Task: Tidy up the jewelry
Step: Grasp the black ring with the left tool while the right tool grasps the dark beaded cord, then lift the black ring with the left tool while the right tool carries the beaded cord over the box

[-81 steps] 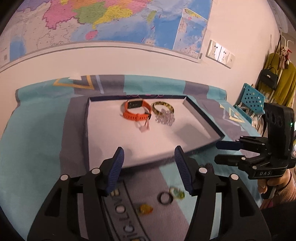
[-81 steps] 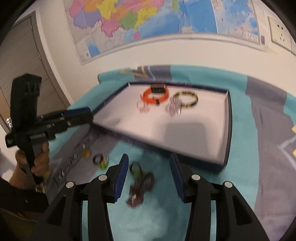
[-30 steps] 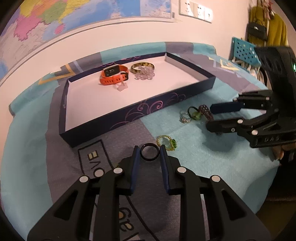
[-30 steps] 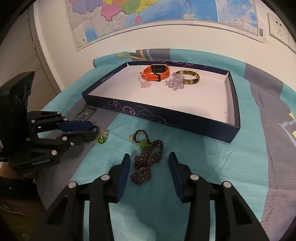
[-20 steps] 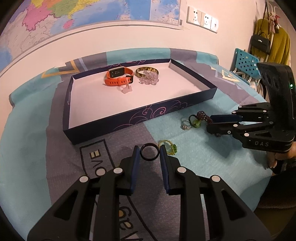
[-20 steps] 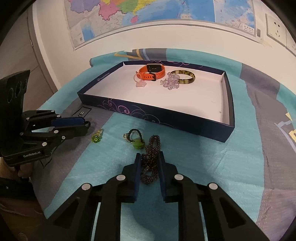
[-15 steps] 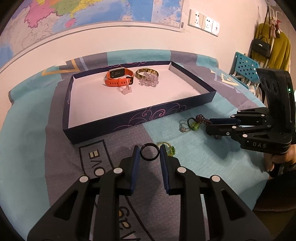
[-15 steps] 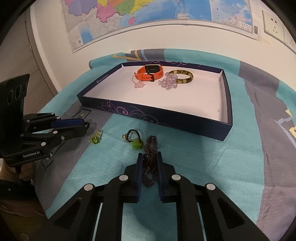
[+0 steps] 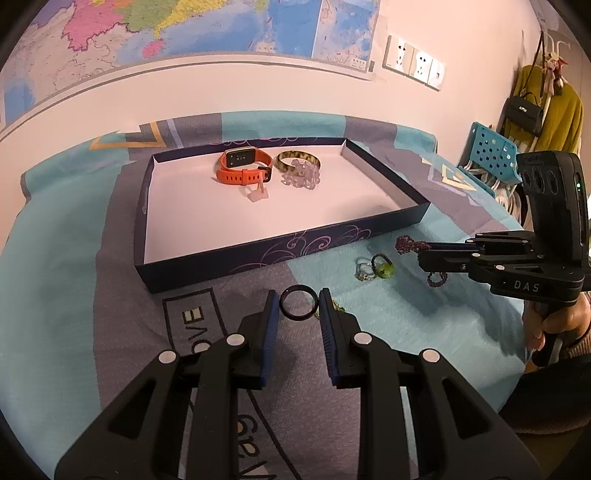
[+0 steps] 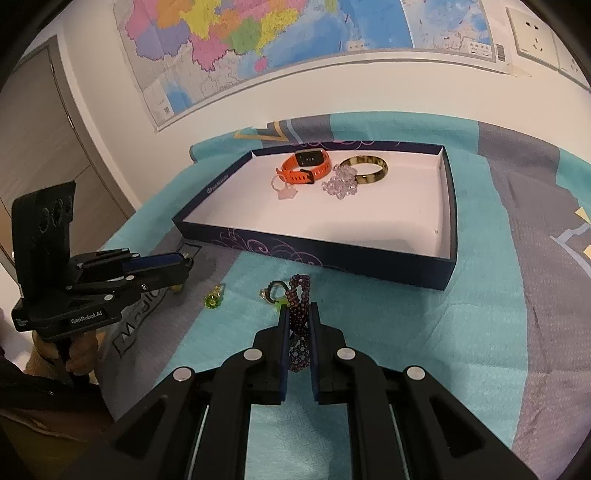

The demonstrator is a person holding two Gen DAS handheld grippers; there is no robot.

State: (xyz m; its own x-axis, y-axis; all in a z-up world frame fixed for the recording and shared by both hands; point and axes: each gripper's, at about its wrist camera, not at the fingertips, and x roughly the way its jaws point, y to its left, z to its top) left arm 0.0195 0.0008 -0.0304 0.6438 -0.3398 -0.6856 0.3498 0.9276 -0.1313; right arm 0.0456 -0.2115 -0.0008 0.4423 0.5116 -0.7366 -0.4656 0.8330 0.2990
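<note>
My left gripper (image 9: pixel 298 300) is shut on a black ring (image 9: pixel 299 302) and holds it above the cloth, in front of the navy tray (image 9: pixel 258 254). My right gripper (image 10: pixel 298 314) is shut on a dark purple beaded bracelet (image 10: pixel 298 295), lifted off the cloth; it also shows in the left wrist view (image 9: pixel 408 244). In the tray lie an orange watch (image 9: pixel 242 168), a tortoiseshell bangle (image 9: pixel 295 159), a clear bead bracelet (image 9: pixel 301 179) and a pale pink ring (image 9: pixel 256 194). A silver ring (image 9: pixel 362 269), a green-stone ring (image 9: pixel 384 266) and a green ring (image 10: pixel 213 298) lie on the cloth.
The table wears a teal and grey cloth (image 9: pixel 55 258). A wall with a map (image 9: pixel 184 29) stands right behind the tray. A blue perforated chair (image 9: pixel 493 155) and hanging clothes (image 9: pixel 550 107) are at the right. A door (image 10: pixel 40 155) is at the left.
My right gripper closed on the purple bracelet and lifted it off the cloth. My left gripper, holding the black ring, rose slightly and moved toward the tray.
</note>
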